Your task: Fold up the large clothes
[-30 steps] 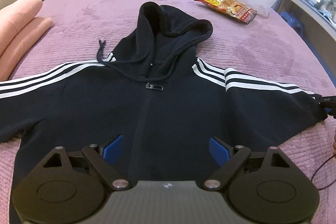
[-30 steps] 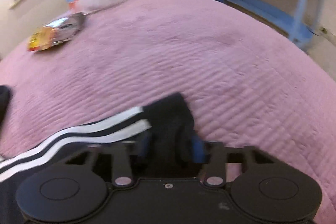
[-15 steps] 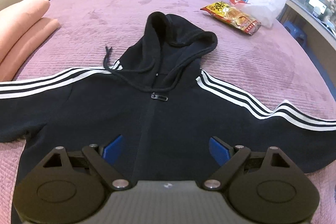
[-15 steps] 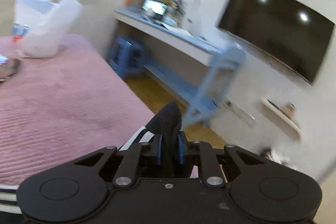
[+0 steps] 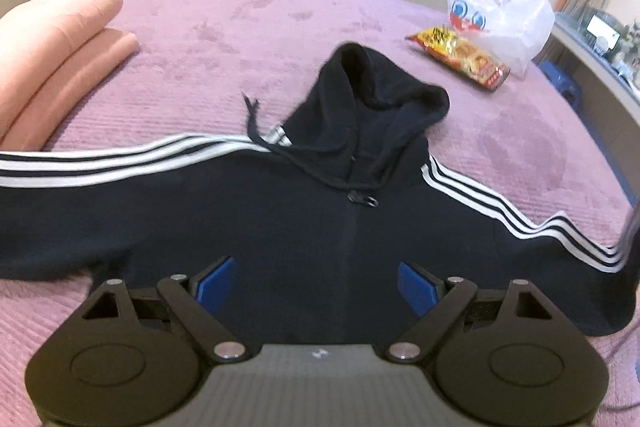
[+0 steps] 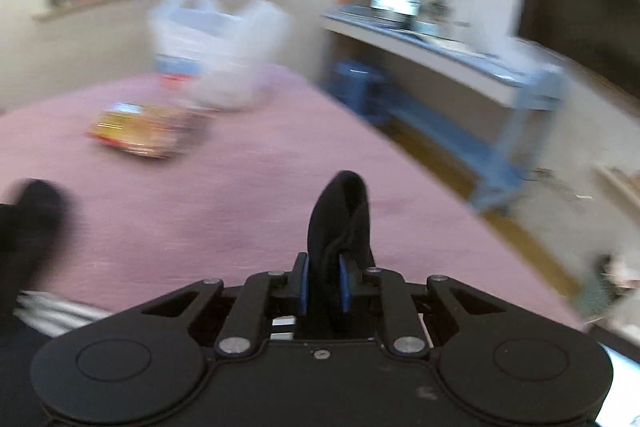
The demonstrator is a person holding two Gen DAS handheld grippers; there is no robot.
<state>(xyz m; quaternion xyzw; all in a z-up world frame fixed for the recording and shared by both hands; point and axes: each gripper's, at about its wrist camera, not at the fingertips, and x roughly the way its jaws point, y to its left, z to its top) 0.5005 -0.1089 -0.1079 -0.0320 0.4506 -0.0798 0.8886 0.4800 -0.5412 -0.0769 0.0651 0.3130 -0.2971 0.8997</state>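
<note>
Black hoodie (image 5: 320,227) lay flat mid-frame on bed (image 5: 200,39), sleeves running left-right. Right hand-held gripper (image 6: 323,283) pinched sleeve cuff (image 6: 340,211), lifted, frame centre; left hand-held gripper (image 5: 316,287) hung spread wide over torso, holding nothing.

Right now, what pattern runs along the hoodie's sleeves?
Three white stripes on black, along both sleeves of the hoodie; clearest in the left wrist view.
</note>
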